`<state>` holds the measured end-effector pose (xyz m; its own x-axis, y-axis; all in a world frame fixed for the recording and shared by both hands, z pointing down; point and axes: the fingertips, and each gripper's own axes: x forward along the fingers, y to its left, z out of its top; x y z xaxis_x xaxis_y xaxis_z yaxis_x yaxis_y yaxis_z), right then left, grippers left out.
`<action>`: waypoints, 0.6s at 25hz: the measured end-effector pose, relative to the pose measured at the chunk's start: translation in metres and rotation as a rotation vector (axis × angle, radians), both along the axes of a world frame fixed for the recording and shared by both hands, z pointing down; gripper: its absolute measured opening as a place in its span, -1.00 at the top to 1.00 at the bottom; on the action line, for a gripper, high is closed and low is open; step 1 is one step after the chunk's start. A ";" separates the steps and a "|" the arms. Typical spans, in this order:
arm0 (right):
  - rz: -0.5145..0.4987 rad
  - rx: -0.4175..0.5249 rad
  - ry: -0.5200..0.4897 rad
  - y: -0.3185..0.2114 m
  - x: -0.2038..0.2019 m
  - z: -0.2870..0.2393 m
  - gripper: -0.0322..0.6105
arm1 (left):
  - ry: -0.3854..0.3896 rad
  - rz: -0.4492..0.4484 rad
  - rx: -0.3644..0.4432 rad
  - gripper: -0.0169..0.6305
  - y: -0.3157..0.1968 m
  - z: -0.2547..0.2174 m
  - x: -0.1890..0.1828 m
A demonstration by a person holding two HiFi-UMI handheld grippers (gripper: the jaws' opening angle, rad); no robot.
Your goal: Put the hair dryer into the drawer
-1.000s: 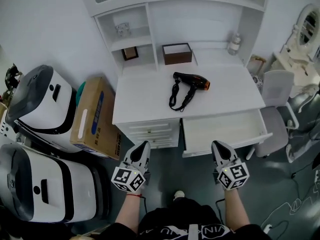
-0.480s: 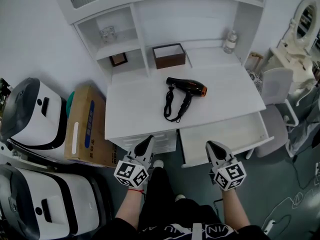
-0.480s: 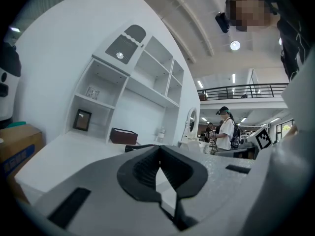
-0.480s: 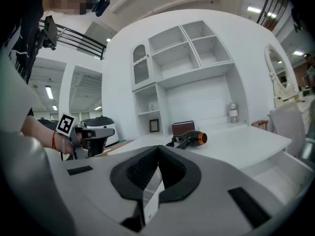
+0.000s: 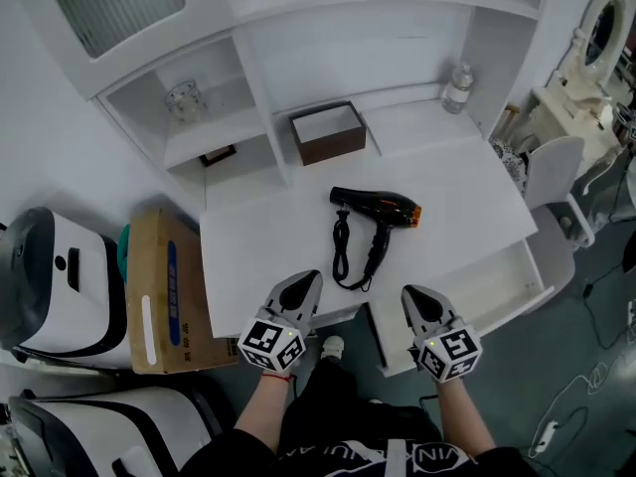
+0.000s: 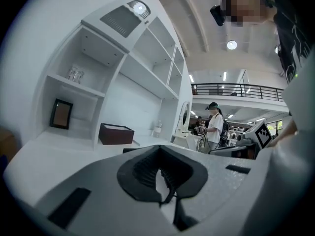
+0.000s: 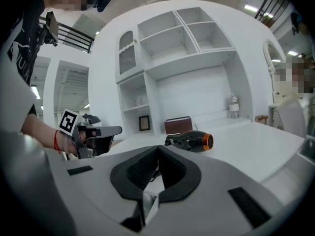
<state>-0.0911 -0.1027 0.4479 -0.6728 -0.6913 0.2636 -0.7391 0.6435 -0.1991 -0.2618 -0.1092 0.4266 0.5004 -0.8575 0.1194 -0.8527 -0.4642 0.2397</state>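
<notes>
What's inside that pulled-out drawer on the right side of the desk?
Only a bare white bottom shows in the drawer. Its back part is hidden under the desk top, and the right claw covers its near left corner.

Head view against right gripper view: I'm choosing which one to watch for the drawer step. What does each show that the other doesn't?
Only the head view: the open drawer and the cardboard box on the floor. Only the right gripper view: the right gripper seen along its own jaws, which are shut with nothing between them. Both: the hair dryer lying on the desk, the brown box, the bottle and the left gripper.
</notes>
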 end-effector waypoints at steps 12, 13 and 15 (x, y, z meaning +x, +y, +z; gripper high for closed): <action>0.149 -0.132 0.060 -0.082 -0.036 0.033 0.88 | -0.118 0.143 -0.161 0.93 -0.106 0.049 -0.006; 0.166 -0.141 0.066 -0.088 -0.037 0.036 0.88 | -0.120 0.157 -0.174 0.93 -0.112 0.053 -0.006; 0.203 -0.162 0.082 -0.100 -0.040 0.041 0.88 | -0.129 0.182 -0.208 0.93 -0.123 0.063 -0.005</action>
<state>-0.1308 -0.2026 0.4894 -0.4966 -0.7541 0.4298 -0.8676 0.4450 -0.2219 -0.2667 -0.2323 0.4891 0.6132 -0.7056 0.3552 -0.7893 -0.5648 0.2408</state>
